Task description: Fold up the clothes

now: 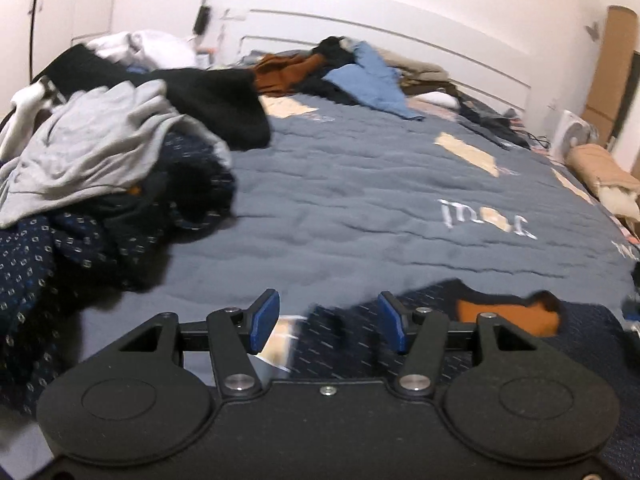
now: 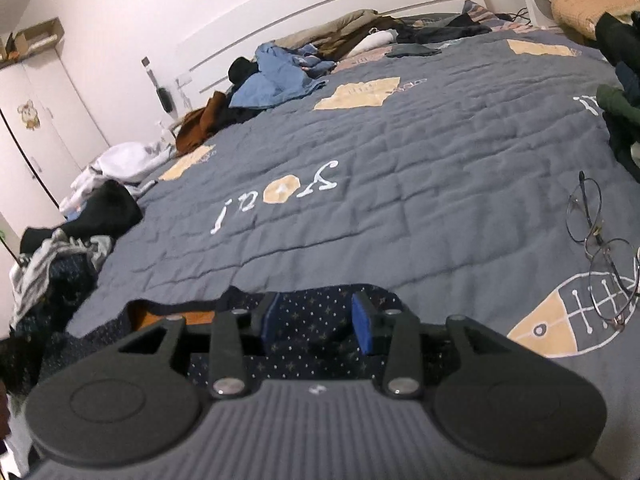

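One garment is in play: a dark navy patterned fabric piece with an orange inner lining, lying flat on the near edge of the blue-grey quilted bedspread, just under both tools. My right gripper hovers over its far edge with the blue pads parted; cloth shows between them, but the pads do not press on it, so I read it as released. My left gripper is also spread with nothing pinched, its fingers above the same garment's left portion, where the orange lining peeks out to the right.

To do this step well, I judge I should bring both tools down to matching corners of the navy piece, pinch only one layer each, and keep the edge taut between them before folding, so the lining does not bunch. The left view is smeared, so I would settle that hand before closing.

Further out, a heap of unfolded clothes sits at the left, topped by a pale grey garment. More clothing is piled near the white headboard. A pair of thin wire-rimmed glasses rests on the quilt to the right, worth avoiding. No basket or bin is visible.
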Action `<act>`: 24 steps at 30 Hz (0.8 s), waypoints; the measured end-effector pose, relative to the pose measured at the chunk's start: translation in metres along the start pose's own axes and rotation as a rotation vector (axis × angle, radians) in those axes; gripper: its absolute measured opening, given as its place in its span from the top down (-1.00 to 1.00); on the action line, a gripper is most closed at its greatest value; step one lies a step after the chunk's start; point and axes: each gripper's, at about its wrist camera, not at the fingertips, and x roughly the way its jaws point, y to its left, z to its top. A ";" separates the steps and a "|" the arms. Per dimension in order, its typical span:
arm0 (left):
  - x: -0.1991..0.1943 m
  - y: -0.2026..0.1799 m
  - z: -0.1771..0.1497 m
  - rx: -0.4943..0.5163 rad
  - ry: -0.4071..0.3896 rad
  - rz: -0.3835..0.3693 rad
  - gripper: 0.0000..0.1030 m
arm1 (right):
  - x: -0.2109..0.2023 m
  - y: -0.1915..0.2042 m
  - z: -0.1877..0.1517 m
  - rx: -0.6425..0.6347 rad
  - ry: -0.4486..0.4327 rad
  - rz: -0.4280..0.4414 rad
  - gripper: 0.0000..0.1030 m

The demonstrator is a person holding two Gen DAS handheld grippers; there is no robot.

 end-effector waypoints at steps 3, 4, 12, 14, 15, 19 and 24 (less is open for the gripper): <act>0.013 0.009 0.010 0.006 0.036 -0.022 -0.01 | 0.002 0.001 -0.002 -0.002 0.010 0.000 0.25; 0.018 0.010 0.012 0.003 0.050 -0.033 -0.01 | 0.003 0.001 -0.003 -0.005 0.013 -0.001 0.25; 0.061 0.002 0.007 0.040 0.180 -0.036 0.08 | 0.010 0.006 -0.009 -0.024 0.044 0.007 0.25; 0.067 0.003 0.001 0.032 0.216 -0.060 0.15 | 0.012 0.007 -0.010 -0.028 0.053 0.010 0.25; 0.068 0.002 -0.001 0.042 0.219 -0.060 0.17 | 0.013 0.008 -0.011 -0.028 0.057 0.012 0.25; 0.068 -0.005 -0.008 0.102 0.215 -0.070 0.42 | 0.017 0.009 -0.013 -0.032 0.067 0.012 0.25; 0.067 -0.001 -0.007 0.062 0.191 -0.092 0.69 | 0.018 0.011 -0.014 -0.039 0.072 0.010 0.25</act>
